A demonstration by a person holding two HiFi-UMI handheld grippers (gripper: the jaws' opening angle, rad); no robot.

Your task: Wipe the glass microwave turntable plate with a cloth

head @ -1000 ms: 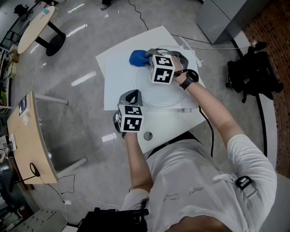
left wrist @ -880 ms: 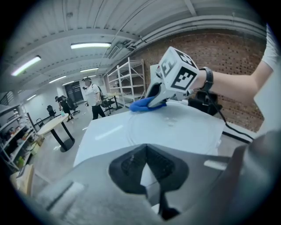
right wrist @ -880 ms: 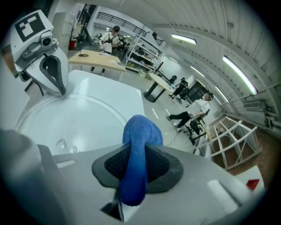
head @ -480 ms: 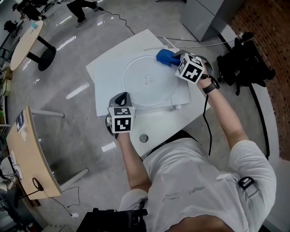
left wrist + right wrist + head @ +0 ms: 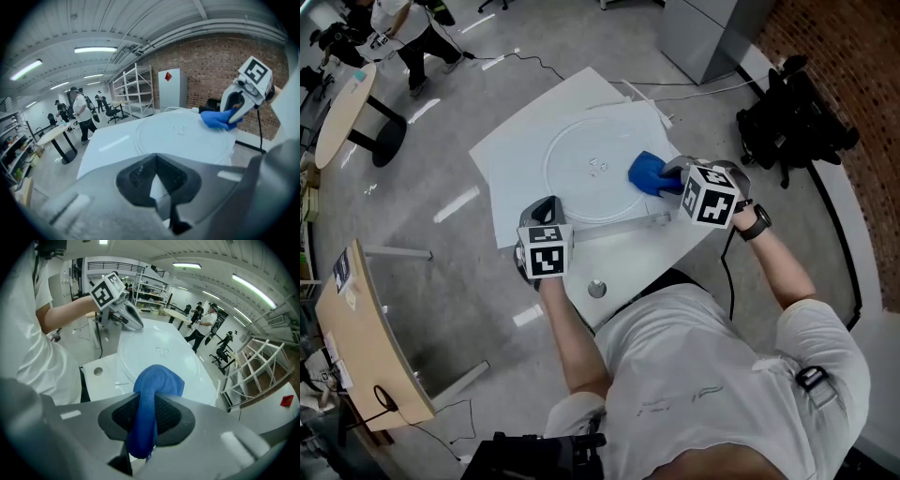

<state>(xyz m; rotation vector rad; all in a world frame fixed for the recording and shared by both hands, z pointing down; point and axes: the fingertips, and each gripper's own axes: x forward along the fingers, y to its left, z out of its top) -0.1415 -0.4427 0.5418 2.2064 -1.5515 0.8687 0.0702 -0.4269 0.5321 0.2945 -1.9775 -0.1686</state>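
Observation:
The round glass turntable plate [image 5: 586, 167] lies flat on a white table [image 5: 623, 255]. My right gripper [image 5: 673, 178] is shut on a bunched blue cloth [image 5: 648, 174], which rests on the plate's near-right rim. In the right gripper view the cloth [image 5: 151, 397] hangs between the pads of my right gripper [image 5: 147, 420], with the plate [image 5: 159, 355] beyond it. My left gripper [image 5: 546, 208] sits at the table's near-left edge, just off the plate, jaws shut with nothing seen between them. The left gripper view looks past my left gripper [image 5: 158, 177] to the plate [image 5: 180, 136] and cloth [image 5: 216, 119].
A round hole [image 5: 597, 290] sits in the table's near corner. On the floor lie a black bag [image 5: 787, 122] at right and cables [image 5: 703, 92]. A grey cabinet [image 5: 703, 37] stands behind, a wooden desk [image 5: 366, 328] at left. People [image 5: 403, 28] stand far off.
My right gripper has swept the blue cloth from the plate's far-left rim around the far side to its near-right rim. The left gripper has stayed at the near-left edge.

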